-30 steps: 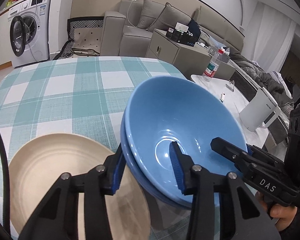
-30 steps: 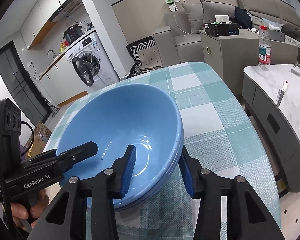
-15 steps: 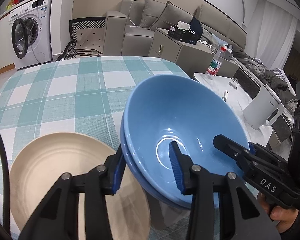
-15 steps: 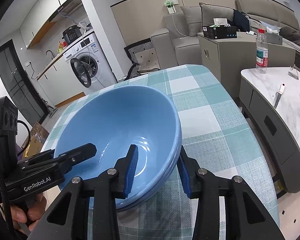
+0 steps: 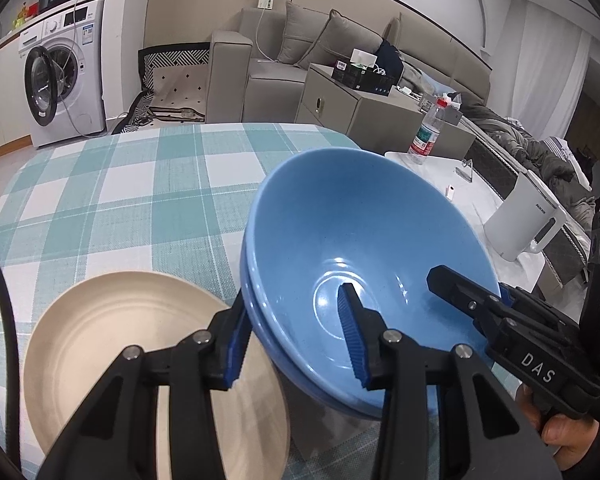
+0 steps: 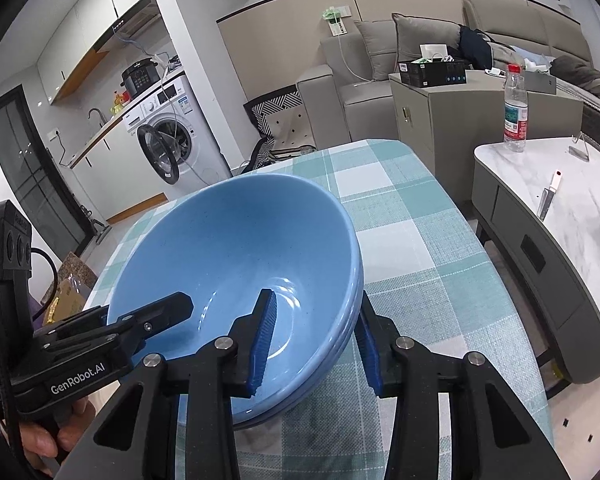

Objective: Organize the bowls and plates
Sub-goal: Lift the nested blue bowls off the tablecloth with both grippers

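A stack of nested blue bowls (image 5: 360, 248) (image 6: 228, 248) hangs tilted just above the teal-checked tablecloth (image 5: 112, 192) (image 6: 400, 240), held from two sides. My left gripper (image 5: 294, 320) (image 6: 144, 312) is shut on the stack's left rim, one pad inside the top bowl and one outside. On the opposite rim my right gripper (image 6: 316, 308) (image 5: 472, 288) is shut the same way. A beige plate (image 5: 132, 352) lies flat on the cloth, to the left of the bowls and under my left gripper.
The table's right edge drops off beside a white marble side table (image 6: 580, 200) carrying a water bottle (image 6: 515, 108) and a white kettle (image 5: 528, 220). A grey cabinet (image 5: 364, 112), sofa and washing machine (image 5: 60, 88) stand beyond the far edge.
Nothing has visibly changed: both grippers keep the same grip on the bowls, and the stack stays where it was.
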A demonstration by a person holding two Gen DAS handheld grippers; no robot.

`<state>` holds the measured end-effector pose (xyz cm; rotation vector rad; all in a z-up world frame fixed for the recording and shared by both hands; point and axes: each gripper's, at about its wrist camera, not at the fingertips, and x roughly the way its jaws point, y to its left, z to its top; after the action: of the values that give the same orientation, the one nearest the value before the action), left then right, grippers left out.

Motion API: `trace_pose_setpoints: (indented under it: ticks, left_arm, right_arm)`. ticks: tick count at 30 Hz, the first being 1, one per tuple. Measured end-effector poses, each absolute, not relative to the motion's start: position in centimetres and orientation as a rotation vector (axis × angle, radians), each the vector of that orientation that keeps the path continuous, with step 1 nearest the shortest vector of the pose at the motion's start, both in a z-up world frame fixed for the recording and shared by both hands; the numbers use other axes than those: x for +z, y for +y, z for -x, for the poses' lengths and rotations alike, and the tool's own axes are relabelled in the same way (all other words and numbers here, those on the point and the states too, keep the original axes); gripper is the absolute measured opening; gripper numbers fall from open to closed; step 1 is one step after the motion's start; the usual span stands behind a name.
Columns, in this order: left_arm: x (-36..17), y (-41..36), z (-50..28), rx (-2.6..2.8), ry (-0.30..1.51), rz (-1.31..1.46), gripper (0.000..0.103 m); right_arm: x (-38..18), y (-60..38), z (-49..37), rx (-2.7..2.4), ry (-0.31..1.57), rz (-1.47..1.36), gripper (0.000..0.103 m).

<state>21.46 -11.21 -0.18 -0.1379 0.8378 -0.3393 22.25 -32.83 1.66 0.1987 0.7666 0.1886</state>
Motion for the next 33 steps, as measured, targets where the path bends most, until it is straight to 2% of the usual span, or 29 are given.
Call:
trace_pose_setpoints:
  ticks: [33]
  left_arm:
    - [5.3,-8.9,-17.2,-0.322,0.716,0.145,0.041]
  right_arm:
    - [7.8,-30.4,-17.5,0.209,0.669,-0.134,0.04]
